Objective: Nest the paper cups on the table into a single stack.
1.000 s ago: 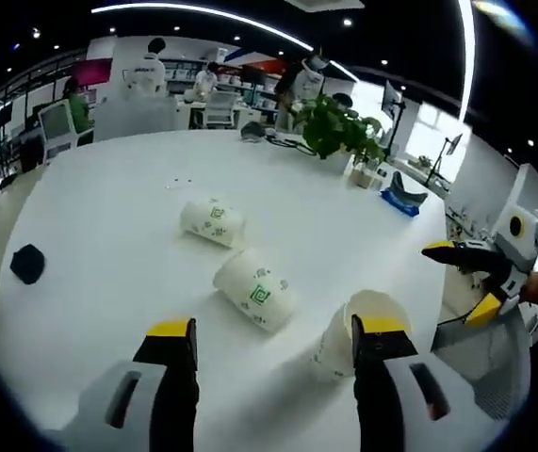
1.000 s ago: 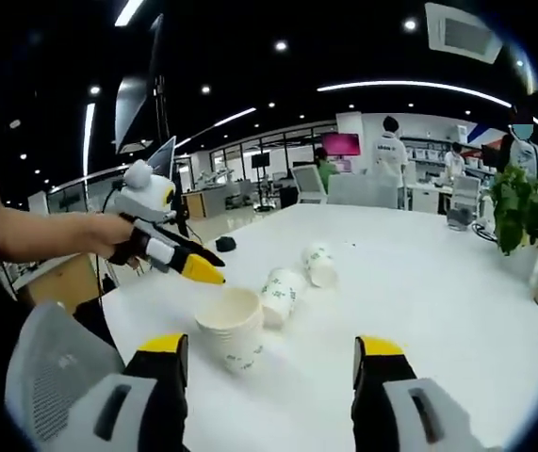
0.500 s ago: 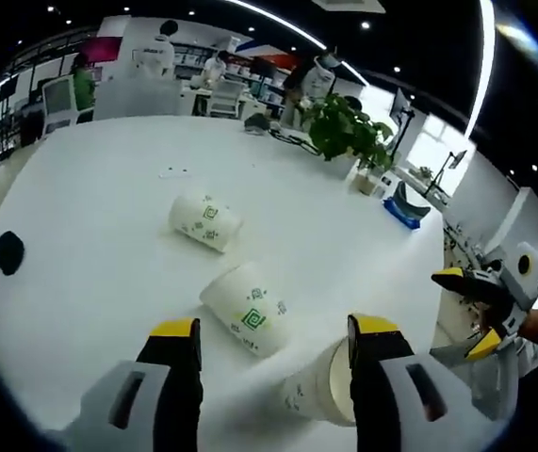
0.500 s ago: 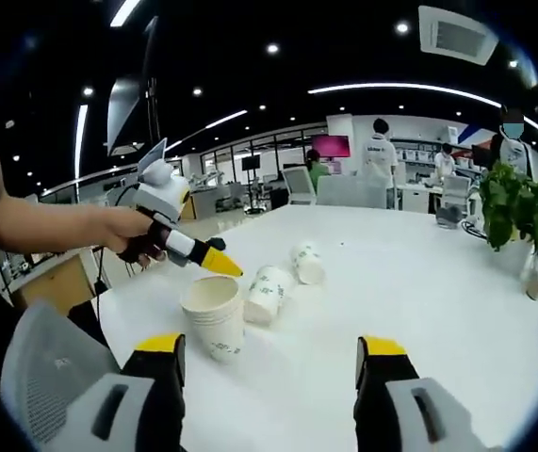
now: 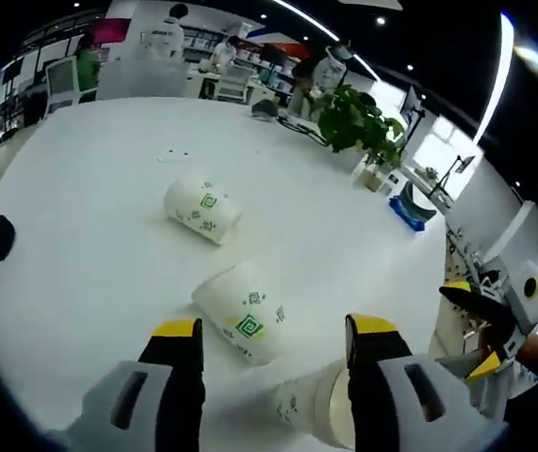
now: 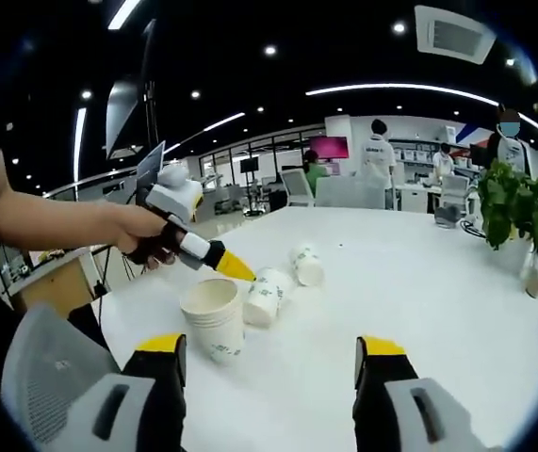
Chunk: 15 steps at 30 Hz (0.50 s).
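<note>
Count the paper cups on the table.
3 separate: one upright near the left gripper, two lying on their sides beyond it, middle and far. The upright one may be several nested.

We are seeing bright, even light coming from ceiling strips (image 6: 410, 89) and spot lamps. White table (image 5: 80, 282) is glaring slightly, carrying only soft faint shadows. Fisheye is bending edges strongly in both views. Distant room is looking soft; window (image 5: 429, 151) is blowing out.

Left claw (image 6: 236, 271) held in a hand (image 6: 151, 240), forearm outstretched, right claw (image 6: 269, 353) jaws spread wide
</note>
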{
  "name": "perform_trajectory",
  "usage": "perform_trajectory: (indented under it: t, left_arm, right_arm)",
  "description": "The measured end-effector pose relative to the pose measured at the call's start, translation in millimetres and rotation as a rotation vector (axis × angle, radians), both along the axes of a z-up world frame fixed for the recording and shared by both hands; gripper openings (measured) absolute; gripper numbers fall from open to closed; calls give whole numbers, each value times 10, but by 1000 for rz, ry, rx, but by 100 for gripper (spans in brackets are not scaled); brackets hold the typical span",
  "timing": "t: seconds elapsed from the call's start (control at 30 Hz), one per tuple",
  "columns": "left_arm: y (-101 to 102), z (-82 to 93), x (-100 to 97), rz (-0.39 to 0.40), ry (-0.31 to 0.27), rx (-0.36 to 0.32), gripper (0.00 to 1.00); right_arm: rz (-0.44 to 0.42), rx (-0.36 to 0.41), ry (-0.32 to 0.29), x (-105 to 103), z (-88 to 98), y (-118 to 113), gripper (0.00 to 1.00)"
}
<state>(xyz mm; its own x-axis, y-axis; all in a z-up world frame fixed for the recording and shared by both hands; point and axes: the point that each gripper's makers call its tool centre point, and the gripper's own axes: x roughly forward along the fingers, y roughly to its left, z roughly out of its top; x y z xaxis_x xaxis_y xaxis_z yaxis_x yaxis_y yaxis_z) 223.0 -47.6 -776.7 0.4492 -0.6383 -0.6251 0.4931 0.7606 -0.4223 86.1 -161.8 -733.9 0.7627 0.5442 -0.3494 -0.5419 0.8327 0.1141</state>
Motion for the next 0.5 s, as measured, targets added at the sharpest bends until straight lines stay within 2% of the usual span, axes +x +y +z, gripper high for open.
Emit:
perform_trajectory:
  t: [0.13, 0.23, 0.37, 0.5]
  left_arm:
    - [-22, -70, 9, 17, 55, 10, 59]
    - [-30, -190, 121, 25, 89, 13, 58]
    - [-120, -215, 145, 21, 108, 18, 56]
    - [-142, -338, 233, 9, 124, 42, 55]
  right_arm:
    - [4, -1, 0, -4, -2, 8, 73]
    - [4, 0, 1, -8, 1, 11, 73]
    - [-2, 4, 1, -1, 0, -5, 73]
    - [-5, 3, 1, 3, -10, -22, 72]
